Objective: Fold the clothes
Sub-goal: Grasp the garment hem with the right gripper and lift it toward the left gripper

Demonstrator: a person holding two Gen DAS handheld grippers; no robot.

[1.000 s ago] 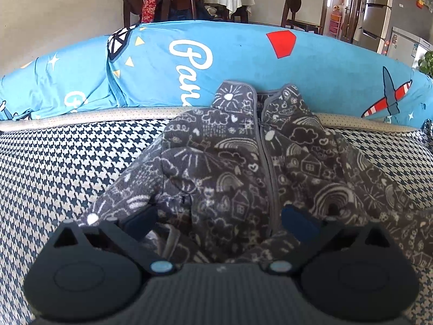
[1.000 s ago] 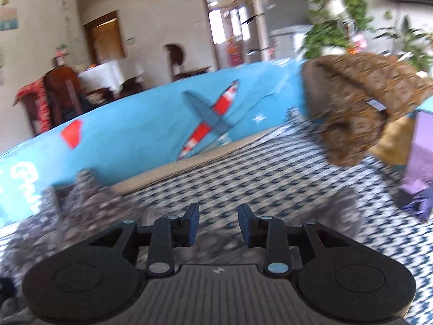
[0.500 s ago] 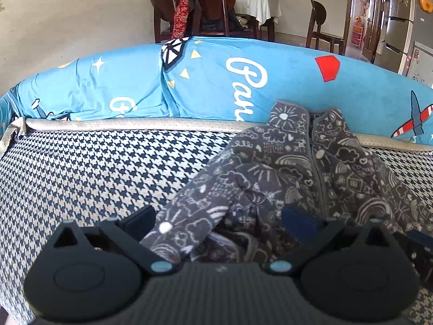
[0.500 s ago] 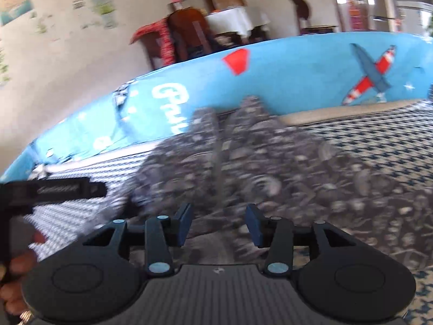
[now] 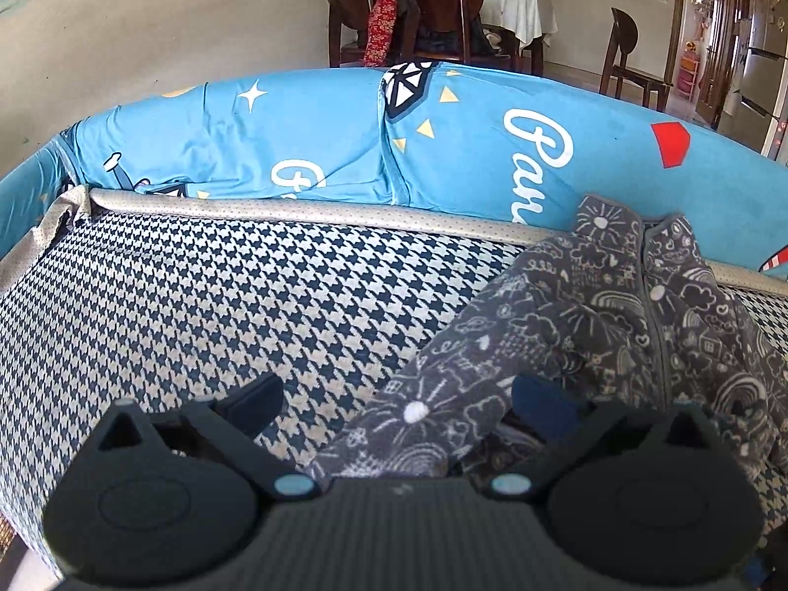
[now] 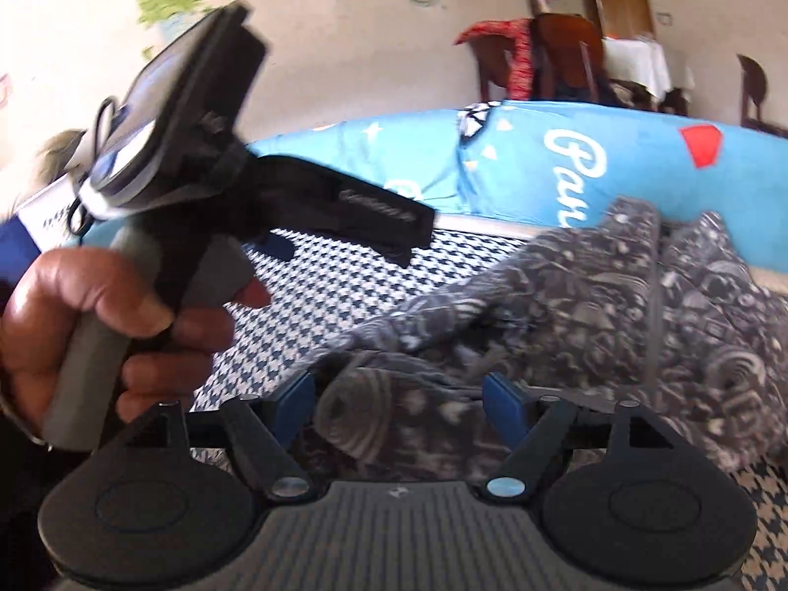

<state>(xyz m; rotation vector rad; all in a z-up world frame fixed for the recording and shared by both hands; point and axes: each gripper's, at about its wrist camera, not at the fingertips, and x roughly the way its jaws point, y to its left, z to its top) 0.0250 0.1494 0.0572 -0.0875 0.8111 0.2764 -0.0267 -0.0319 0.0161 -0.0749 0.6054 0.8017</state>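
Your left hand-held gripper (image 5: pixel 394 404) sat wide open, straddling the jacket (image 5: pixel 615 325) sleeve, gripping nothing. Your right hand-held gripper (image 6: pixel 401 404), also open and empty, framed the hem, likely lining up a fold.

Upper frame: stained cream wall (image 5: pixel 172 24); dark wooden chairs (image 5: pixel 443 15) at white-clothed table (image 5: pixel 517 10); doorway (image 5: pixel 709 39) upper right, daylit.

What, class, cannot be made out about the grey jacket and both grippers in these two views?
- Grey jacket: lower hem hidden behind the left gripper body, left wrist view.
- Jacket print: motion-blurred, right wrist view.
- Right gripper: fabric contact unclear through blur.
- Jacket's right side: cut by the left wrist view's frame edge.
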